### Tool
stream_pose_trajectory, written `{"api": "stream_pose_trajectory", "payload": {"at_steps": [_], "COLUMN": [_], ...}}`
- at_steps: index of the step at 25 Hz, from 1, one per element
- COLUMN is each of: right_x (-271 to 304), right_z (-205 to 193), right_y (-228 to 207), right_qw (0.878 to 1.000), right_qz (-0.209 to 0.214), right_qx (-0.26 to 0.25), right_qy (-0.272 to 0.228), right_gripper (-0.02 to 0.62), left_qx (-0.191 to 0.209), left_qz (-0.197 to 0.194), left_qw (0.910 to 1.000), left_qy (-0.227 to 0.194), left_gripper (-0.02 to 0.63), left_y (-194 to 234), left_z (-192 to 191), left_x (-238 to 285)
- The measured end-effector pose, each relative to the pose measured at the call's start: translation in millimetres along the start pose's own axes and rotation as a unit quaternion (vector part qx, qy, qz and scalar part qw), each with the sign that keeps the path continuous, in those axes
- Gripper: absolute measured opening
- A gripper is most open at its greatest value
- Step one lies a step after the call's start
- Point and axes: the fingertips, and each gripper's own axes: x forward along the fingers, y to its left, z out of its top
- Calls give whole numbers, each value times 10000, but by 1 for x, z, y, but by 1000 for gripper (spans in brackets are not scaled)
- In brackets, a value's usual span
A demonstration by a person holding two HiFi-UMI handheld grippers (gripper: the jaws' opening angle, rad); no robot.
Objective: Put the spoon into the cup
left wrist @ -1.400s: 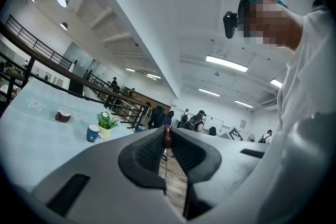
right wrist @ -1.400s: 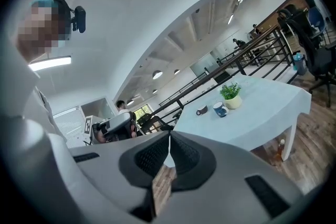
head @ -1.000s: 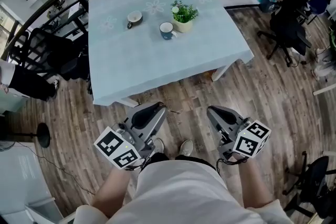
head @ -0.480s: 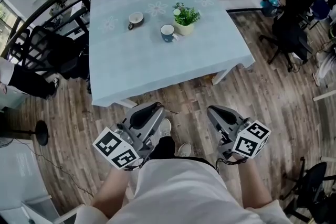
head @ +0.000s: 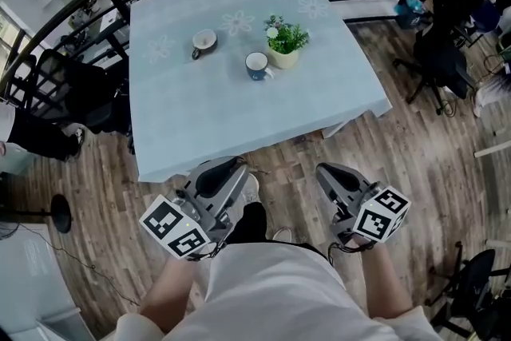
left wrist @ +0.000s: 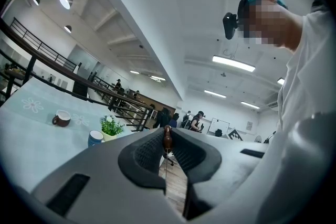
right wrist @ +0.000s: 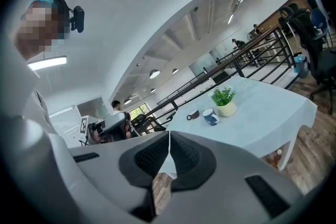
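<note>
Brown spoon (left wrist: 167, 140) sits pinched in left gripper (left wrist: 167, 131), blue cup (left wrist: 95, 138) well apart.

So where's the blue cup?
In the head view, the blue cup sits near the middle of the table, just left of the potted plant, with the brown cup further left.

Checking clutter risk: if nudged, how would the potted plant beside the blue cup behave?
The potted plant spreads foliage wider than its small pot, so it may tip rather than slide. The tablecloth beneath would probably drag or bunch.
</note>
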Motion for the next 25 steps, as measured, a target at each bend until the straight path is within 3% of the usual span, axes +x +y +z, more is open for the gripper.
{"api": "stream_pose_trajectory", "payload": {"at_steps": [17,25], "right_x": [146,198], "right_z": [67,96], "right_y": [-68,-81], "right_qw": [9990,9986], "right_qz": [-333,-401], "right_qx": [213,255], "right_qy": [201,245], "right_gripper": [25,23], "left_qx": [-261,-328], "left_qz": [-204,-333], "left_qw": [9991,9986], "left_qy": [249,262], "left_gripper": [54,54], "left_y": [171,225], "left_z": [51,77], "left_x": [70,89]}}
